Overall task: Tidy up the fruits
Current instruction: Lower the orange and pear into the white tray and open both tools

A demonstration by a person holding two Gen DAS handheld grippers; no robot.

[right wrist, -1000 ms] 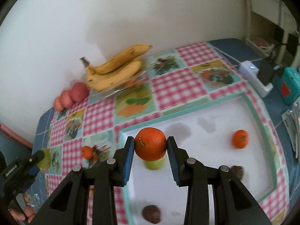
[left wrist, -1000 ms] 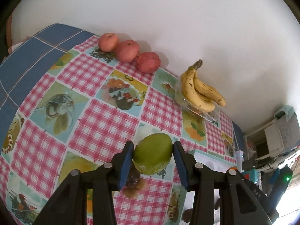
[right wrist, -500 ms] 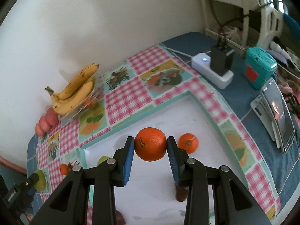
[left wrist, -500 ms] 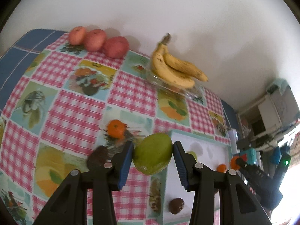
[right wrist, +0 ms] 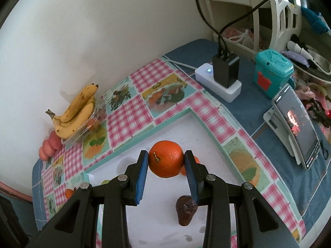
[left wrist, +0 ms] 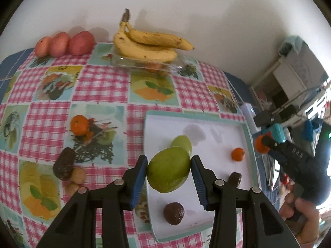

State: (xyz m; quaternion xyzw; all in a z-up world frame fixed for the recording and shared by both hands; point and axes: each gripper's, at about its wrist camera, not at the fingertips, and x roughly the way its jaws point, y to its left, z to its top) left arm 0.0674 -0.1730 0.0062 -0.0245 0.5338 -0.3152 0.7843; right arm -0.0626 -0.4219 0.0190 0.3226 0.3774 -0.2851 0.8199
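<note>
My left gripper [left wrist: 169,170] is shut on a green mango [left wrist: 168,172], held over the left edge of the white tray [left wrist: 217,128]. On the tray lie another green fruit [left wrist: 183,143], a small orange [left wrist: 238,154] and two dark brown fruits [left wrist: 174,213]. My right gripper [right wrist: 166,161] is shut on a large orange [right wrist: 166,158] above the tray [right wrist: 186,132]; a small orange [right wrist: 196,159] shows behind its right finger and a dark fruit [right wrist: 186,208] lies below. In the left wrist view the right gripper [left wrist: 262,146] shows at the tray's right side.
Bananas [left wrist: 144,45] rest on a clear container by the wall, three red apples [left wrist: 64,44] to their left. A small orange [left wrist: 79,124], a dark fruit [left wrist: 64,166] and small tan fruits [left wrist: 78,175] lie on the checked cloth. A power strip [right wrist: 219,80], teal box [right wrist: 273,72] and phone [right wrist: 295,124] stand right.
Both grippers have swung right with their fruits. The left one with the mango now hangs over the tray's edge. The right one with the orange has moved over the tray's right part.
</note>
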